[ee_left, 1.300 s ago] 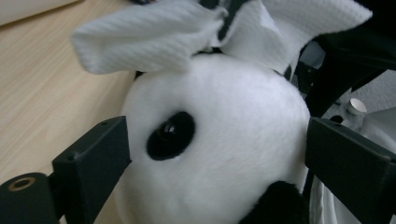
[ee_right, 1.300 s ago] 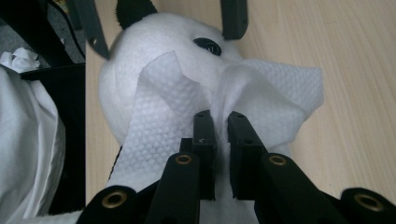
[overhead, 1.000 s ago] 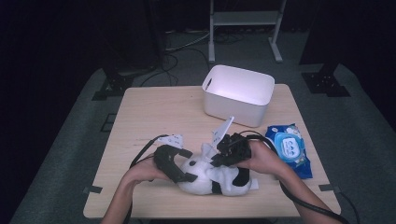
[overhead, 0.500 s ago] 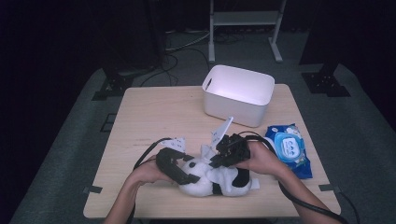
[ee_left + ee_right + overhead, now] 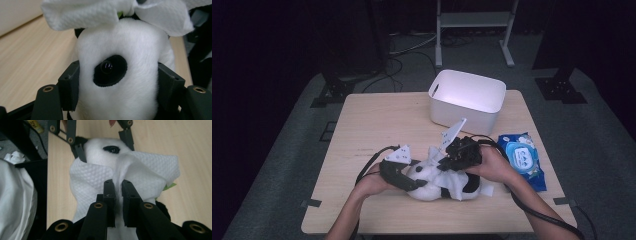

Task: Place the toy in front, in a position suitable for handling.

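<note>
Two hand-held tongs meet over a plush panda [image 5: 439,182] lying near the front edge of the wooden table [image 5: 377,120], a little right of its middle. At the left, the person's left hand [image 5: 371,184] brings the left tongs [image 5: 404,182] in from the side; in the left gripper view the left tongs [image 5: 117,82] are clamped on the panda's white head, one black jaw pressed into the fur on each side, with the dark eye patch and shiny eye facing the camera between them. A white wipe [image 5: 82,13] hangs just above the head in that view.

Further right, the right tongs [image 5: 458,154] sit on top of the toy, held by the right hand [image 5: 492,165]. In the right gripper view the right tongs [image 5: 118,185] are pinched nearly together on a raised fold of the wipe [image 5: 140,167], which is draped over the panda [image 5: 100,147]; the left tongs' jaws show beyond, either side of the head.

Behind the toy, toward the far side of the table, stands a white bin [image 5: 468,100], open at the top. At the right edge, just beside the right hand, lies a blue pack of wet wipes [image 5: 523,159], flat on the table.
</note>
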A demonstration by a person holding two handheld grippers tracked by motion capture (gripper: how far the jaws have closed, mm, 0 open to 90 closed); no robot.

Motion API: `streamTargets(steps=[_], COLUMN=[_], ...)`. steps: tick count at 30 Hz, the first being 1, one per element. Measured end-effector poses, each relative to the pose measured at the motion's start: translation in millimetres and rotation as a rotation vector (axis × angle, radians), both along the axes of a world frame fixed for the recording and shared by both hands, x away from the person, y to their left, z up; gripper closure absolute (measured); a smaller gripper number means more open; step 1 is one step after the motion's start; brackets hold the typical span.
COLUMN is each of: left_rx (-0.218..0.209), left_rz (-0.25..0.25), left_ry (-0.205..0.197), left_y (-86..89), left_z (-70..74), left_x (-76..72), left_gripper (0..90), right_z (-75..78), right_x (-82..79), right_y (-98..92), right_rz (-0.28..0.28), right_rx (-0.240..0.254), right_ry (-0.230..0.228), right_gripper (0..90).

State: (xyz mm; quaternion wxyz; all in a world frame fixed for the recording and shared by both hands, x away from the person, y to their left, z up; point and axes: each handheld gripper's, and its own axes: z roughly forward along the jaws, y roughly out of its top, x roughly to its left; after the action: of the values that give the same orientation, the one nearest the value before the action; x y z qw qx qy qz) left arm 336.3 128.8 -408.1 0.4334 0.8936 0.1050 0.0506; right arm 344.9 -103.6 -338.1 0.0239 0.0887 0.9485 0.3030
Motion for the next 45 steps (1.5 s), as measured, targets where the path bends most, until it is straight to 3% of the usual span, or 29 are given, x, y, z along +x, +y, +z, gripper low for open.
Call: streamTargets(steps=[4, 7, 10, 12, 15, 17, 22, 26, 37, 41, 45], left_rx=[0.034, 0.042, 0.029, 0.025, 0.006, 0.004, -0.052, -0.029, 0.010, 0.013, 0.021], left_rz=[0.036, 0.031, 0.031, 0.023, 0.014, 0.007, 0.011, 0.029, 0.020, 0.015, 0.009], left_ry=[-0.096, -0.110, -0.088, -0.069, -0.014, 0.011, 0.087, 0.118, 0.133, 0.129, 0.124], left_y=[0.2, 2.1, 2.2, 2.3, 2.0, 1.9, 8.4, 7.9, 3.8, 3.8, 3.4], left_z=[0.3, 0.0, -0.9, -0.6, 0.6, 2.4, 5.7, 0.4, -3.9, -4.1, -3.7], left_x=[-1.0, -0.5, -0.2, 0.3, 0.7, 0.4, 3.6, 5.6, 2.6, 1.9, 0.7], left_gripper=[31.6, 31.3, 29.6, 26.6, 19.3, 16.1, 14.2, 10.3, 6.9, 7.0, 7.0], right_z=[6.3, 6.4, -0.8, -6.1, -9.5, -10.6, -10.8, -10.8, -6.7, -4.7, -2.8], right_x=[4.9, 11.5, 18.7, 21.0, 19.6, 16.9, 9.7, 6.8, -4.5, -3.9, -0.2], right_y=[1.0, 1.2, -1.4, -5.7, -9.6, -10.2, -9.0, -7.7, 14.9, 7.4, -9.1], right_rz=[-0.039, -0.071, -0.090, -0.096, -0.092, -0.082, -0.050, -0.028, 0.035, 0.030, -0.015], right_rx=[0.029, 0.028, -0.005, 0.019, 0.022, 0.017, -0.006, -0.019, -0.009, -0.007, -0.011], right_ry=[-0.030, -0.042, -0.033, 0.009, 0.030, 0.029, 0.031, 0.039, -0.001, -0.008, -0.011], right_gripper=[82.0, 82.1, 82.1, 82.1, 82.1, 82.1, 82.1, 82.0, 82.0, 82.0, 82.0])
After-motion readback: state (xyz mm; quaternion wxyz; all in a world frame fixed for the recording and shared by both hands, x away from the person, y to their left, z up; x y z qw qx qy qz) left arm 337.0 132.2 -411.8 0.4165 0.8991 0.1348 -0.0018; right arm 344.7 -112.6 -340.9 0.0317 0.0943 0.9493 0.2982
